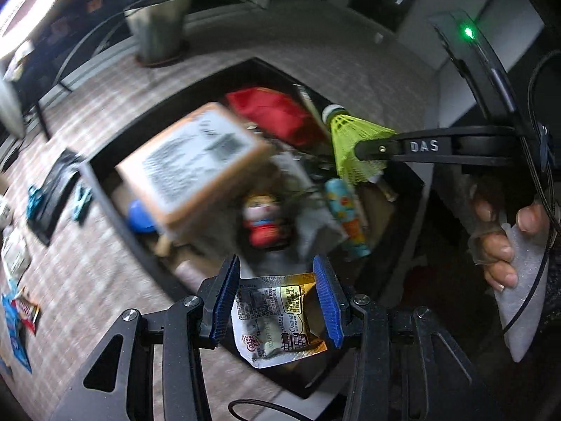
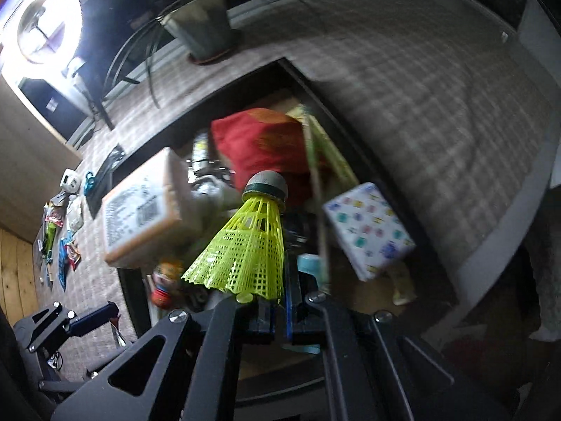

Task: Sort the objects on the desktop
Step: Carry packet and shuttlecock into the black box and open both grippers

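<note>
- Sachet (image 1: 280, 315) of coffee creamer sits clamped between the blue pads of my left tongs (image 1: 277, 301), hanging over the near corner of the black storage box (image 1: 105, 182).
- My right tongs (image 2: 277, 312) are clenched on the skirt of a yellow shuttlecock (image 2: 245, 245), cork end pointing away from me, also above the box.
- I see the box already crowded: a brown carton (image 1: 189, 165), a red pouch (image 1: 270, 112), a small figurine (image 1: 261, 221), a patterned bottle (image 1: 347, 217) and a dotted packet (image 2: 368, 228).
- More wrappers (image 2: 63, 245) wait on the checked table (image 2: 403, 87), well apart from the box.
- Risk one, as I judge it: the sachet is over the rim, so letting go here could drop it on the wall or outside.
- Risk two: the two tongs are near each other over one opening; a careless sweep could knock them together.
- Risk three: the shuttlecock is light and held by its mesh only, so it may bounce off the piled carton.
- Both views are smeared, so my aim is uncertain.
</note>
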`<act>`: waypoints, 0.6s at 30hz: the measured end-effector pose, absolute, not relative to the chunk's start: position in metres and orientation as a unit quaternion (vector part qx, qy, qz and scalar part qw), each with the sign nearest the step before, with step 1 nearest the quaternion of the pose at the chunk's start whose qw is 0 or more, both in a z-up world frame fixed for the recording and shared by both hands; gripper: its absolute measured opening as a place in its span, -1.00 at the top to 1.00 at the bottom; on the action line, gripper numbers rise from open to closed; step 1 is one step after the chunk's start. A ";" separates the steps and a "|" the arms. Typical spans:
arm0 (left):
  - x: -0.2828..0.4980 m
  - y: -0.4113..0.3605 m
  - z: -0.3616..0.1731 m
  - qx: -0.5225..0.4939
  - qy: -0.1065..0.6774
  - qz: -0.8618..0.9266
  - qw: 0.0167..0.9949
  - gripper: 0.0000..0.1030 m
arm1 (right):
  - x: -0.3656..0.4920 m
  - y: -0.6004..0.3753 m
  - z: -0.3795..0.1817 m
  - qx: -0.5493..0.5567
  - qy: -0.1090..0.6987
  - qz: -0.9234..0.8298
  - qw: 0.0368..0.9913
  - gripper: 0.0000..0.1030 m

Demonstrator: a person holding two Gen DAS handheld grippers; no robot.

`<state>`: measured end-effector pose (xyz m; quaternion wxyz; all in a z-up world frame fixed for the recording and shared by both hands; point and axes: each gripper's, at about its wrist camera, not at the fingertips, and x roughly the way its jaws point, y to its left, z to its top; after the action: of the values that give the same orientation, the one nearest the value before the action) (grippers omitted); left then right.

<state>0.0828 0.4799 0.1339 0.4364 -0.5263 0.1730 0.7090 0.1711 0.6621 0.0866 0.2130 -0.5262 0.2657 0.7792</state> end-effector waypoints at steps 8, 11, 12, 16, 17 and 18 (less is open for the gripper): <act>0.089 0.498 0.134 -0.540 0.171 0.699 0.436 -0.38 | 0.183 0.670 0.085 -0.529 0.280 0.773 0.210 0.04; 0.088 0.495 0.133 -0.539 0.173 0.703 0.430 -0.38 | 0.184 0.670 0.087 -0.525 0.278 0.776 0.212 0.04; 0.087 0.494 0.133 -0.540 0.171 0.704 0.428 -0.37 | 0.184 0.670 0.087 -0.524 0.280 0.776 0.210 0.04; 0.082 0.485 0.131 -0.545 0.165 0.711 0.413 -0.35 | 0.180 0.664 0.089 -0.522 0.275 0.780 0.208 0.04; 0.081 0.482 0.131 -0.545 0.164 0.713 0.410 -0.35 | 0.179 0.662 0.089 -0.522 0.274 0.782 0.205 0.04; 0.079 0.480 0.130 -0.544 0.163 0.715 0.407 -0.35 | 0.177 0.661 0.090 -0.521 0.274 0.783 0.202 0.04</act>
<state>0.0791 0.4800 0.1303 0.4072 -0.5439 0.1635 0.7153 0.1766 0.6608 0.0899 0.2023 -0.5213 0.2736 0.7826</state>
